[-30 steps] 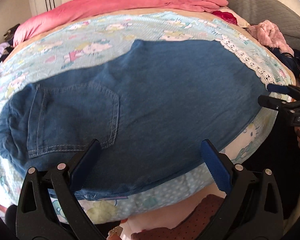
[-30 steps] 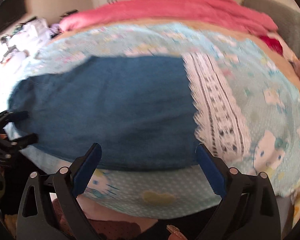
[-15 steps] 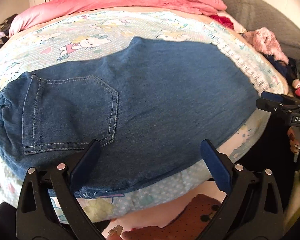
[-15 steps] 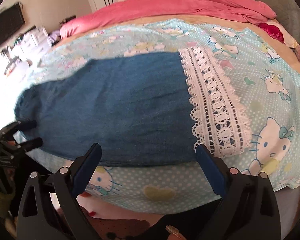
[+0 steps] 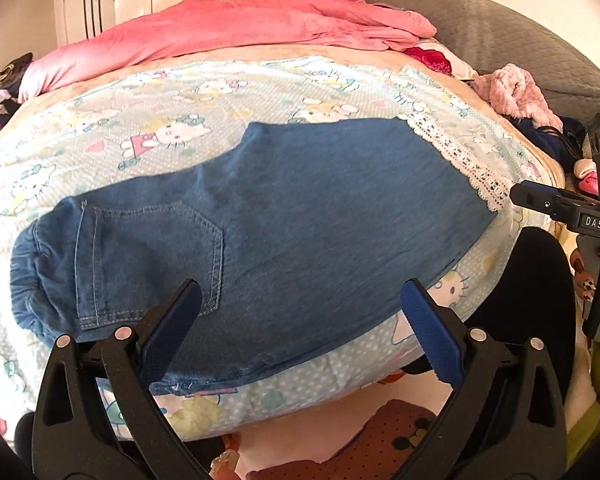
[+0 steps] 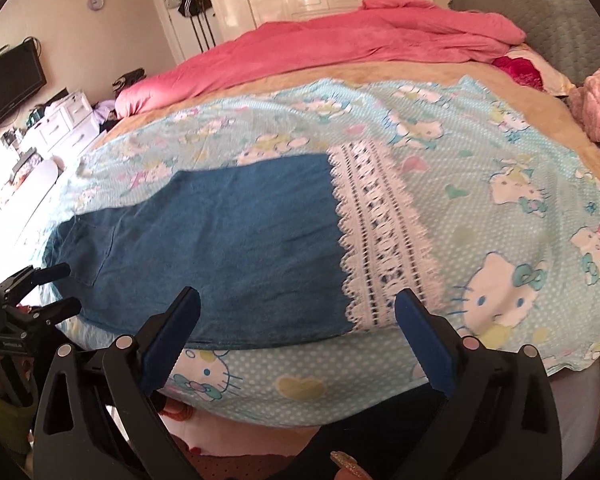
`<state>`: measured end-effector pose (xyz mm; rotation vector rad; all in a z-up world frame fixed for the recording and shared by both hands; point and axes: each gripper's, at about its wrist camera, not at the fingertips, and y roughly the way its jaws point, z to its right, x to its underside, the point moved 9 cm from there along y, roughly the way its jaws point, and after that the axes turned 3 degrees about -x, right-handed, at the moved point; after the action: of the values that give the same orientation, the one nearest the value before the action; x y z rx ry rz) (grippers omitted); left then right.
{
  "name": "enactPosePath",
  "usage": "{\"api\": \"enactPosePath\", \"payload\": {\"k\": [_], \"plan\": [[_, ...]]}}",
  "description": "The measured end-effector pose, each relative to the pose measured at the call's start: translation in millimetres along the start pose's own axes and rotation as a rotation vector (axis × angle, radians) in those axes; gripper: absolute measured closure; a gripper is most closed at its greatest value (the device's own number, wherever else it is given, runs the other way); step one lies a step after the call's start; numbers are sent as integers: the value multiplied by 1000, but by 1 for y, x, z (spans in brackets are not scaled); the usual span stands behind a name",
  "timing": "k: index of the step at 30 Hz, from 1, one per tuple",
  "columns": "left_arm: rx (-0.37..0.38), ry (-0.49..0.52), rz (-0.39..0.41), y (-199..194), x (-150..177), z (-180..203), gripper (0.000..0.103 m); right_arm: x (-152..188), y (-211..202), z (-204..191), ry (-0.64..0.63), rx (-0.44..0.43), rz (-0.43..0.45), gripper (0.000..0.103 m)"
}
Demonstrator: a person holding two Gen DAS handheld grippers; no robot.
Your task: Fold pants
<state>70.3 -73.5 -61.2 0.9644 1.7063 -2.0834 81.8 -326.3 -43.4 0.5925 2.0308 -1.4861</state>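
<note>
Status: the denim pants point(image 5: 300, 216) lie flat on the cartoon-cat bedsheet point(image 5: 180, 120), near the bed's front edge. Only one leg width shows, w/ a single back pocket point(image 5: 148, 264) facing up, so the lengthwise fold (leg over leg) appears done. Waistband sits at the left end; the lace-trimmed hem point(image 6: 376, 240) sits at the right end.

Left gripper point(image 5: 300, 332): jaws spread wide, holding nothing; it hangs over the near edge of the pants by the pocket, fingertips apart from the fabric as far as the view shows. Right gripper point(image 6: 296, 332): jaws likewise released, empty, positioned over the near edge close to the lace hem.

Remaining, by judgement: crosswise folds not yet started. Approx. one fold complete; hem-to-waist fold(s) left. Next step likely req. pinching both layers at the hem end and carrying it toward the waistband. Risk: gripping the top layer only would separate the stacked legs.

A pink comforter point(image 6: 340, 44) lies bunched at the far side, clear of the work area.
</note>
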Motion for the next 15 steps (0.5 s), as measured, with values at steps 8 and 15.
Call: {"api": "enactPosePath", "payload": {"k": [8,15], "plan": [[12,35,11,0,-18,19,9,-5,-23,27,57,36,64,6],[27,88,31,3,-40,40,9,-4,-34,50,110,65,97,6]]}}
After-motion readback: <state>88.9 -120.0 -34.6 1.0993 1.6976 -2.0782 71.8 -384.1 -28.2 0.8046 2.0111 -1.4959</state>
